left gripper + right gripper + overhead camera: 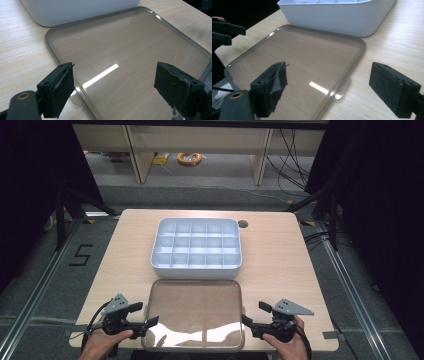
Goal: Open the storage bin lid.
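Left gripper point(149, 315) and right gripper point(252, 315) both released, jaws wide, nothing gripped — flanking the clear flat rectangular plastic lid point(195, 312) lying on the light wooden table point(280, 255); beyond it, touching, the white compartmented plastic box point(197, 248).

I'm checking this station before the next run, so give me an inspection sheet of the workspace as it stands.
Surface: wooden table, with a round hole near the far edge.
Job's things: clear lid flat at the near edge; white divided box behind it, compartments empty.
Clutter: nothing seen.
Grippers: left gripper and right gripper flank the lid, jaws open, nothing held.
Cables: black cable trails from the left gripper.
Surroundings: grey floor, orange coil beyond.
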Tool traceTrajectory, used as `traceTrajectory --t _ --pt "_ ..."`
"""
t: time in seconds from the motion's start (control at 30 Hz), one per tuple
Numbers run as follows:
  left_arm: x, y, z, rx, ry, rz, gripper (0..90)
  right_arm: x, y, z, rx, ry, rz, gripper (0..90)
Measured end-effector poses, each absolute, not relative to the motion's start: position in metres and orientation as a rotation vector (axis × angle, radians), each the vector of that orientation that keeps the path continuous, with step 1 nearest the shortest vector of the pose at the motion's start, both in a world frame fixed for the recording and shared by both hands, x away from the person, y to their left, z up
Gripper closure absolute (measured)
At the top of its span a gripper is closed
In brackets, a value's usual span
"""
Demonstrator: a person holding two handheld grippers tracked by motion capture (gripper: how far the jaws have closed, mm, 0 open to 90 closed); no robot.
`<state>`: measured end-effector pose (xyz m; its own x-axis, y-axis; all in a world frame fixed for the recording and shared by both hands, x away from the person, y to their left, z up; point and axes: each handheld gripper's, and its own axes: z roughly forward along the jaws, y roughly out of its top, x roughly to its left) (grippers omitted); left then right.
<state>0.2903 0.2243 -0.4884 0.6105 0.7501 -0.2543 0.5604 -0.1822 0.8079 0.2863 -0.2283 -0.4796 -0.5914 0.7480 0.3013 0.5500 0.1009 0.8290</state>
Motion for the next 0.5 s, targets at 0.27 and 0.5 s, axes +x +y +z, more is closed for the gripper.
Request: traceTrajectory --t 0.27,0.5 --pt "0.274 0.220 -0.489 1.876 1.022 0.245 15.6 0.274 -0.227 -0.481 1.221 2.192 1.494 16.0" --pt "0.264 0.218 -0.488 1.875 1.008 0.248 15.5 0.259 -0.225 -0.485 1.203 2.226 1.455 16.2"
